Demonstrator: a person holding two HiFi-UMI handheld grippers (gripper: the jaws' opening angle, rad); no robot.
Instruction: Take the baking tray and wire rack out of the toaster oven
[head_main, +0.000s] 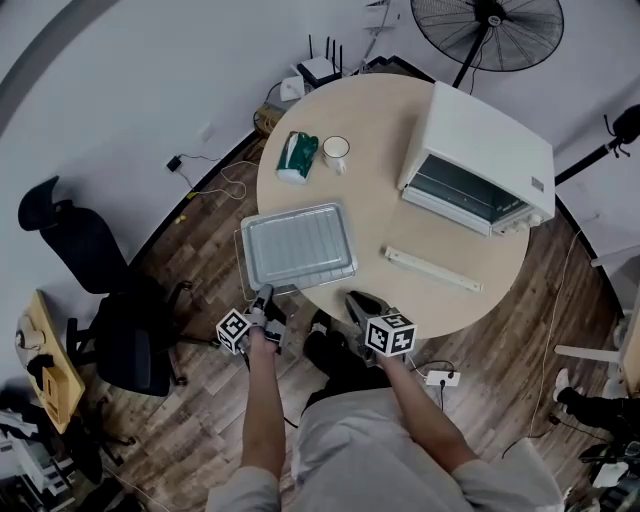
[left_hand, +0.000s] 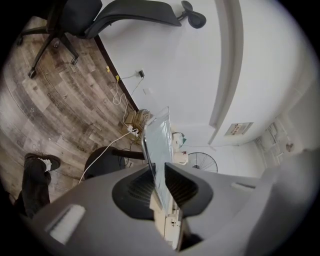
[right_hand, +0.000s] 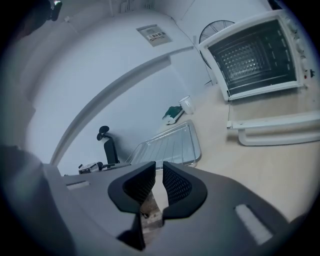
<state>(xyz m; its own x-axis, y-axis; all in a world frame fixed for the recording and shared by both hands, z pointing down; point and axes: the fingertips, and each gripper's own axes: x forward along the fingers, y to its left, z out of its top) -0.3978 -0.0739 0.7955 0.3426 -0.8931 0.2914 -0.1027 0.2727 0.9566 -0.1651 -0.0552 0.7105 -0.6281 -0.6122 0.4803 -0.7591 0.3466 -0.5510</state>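
Observation:
The silver baking tray (head_main: 298, 243) lies flat at the near left edge of the round table (head_main: 390, 215). Wires of the rack (head_main: 241, 262) stick out from under its left side. My left gripper (head_main: 263, 297) is shut on the tray's near edge; in the left gripper view the tray (left_hand: 159, 145) runs edge-on between the pads. My right gripper (head_main: 355, 300) hovers at the table's near edge, right of the tray, shut and with nothing in it. In the right gripper view its jaws (right_hand: 159, 172) point at the tray (right_hand: 170, 146). The white toaster oven (head_main: 478, 160) stands at the far right.
A long white strip (head_main: 432, 268) lies on the table in front of the oven. A green pack (head_main: 297, 157) and a white mug (head_main: 336, 152) sit at the far left of the table. An office chair (head_main: 90, 290) stands on the floor to the left, a fan (head_main: 490, 30) behind.

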